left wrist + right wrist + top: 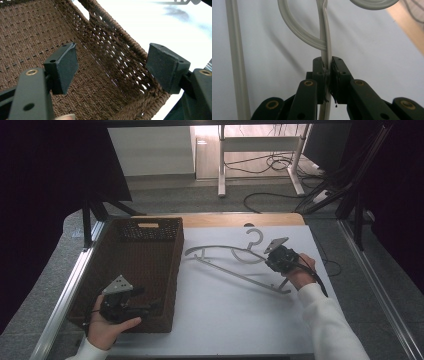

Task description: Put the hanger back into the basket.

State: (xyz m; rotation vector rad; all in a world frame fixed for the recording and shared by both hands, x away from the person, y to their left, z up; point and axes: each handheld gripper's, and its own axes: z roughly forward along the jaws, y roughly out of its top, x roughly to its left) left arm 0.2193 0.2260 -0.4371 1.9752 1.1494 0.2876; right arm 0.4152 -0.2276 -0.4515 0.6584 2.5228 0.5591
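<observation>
The right tongs [328,68] clamp the grey hanger's [325,42] flat bar above the white table [374,50].

We've got open white table [220,310] between the basket [150,251] and the hanger [235,265], free passage there. Basket walls block the left side; inside, the left gripper [111,66] has room between wide jaws. Hanger spans mid-table to the right gripper [327,72]. Far edge near the hook looks passable, probably.

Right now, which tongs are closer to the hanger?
Right. The right tongs are shut on the hanger; the left tongs hang open over the brown basket, away from it.
</observation>
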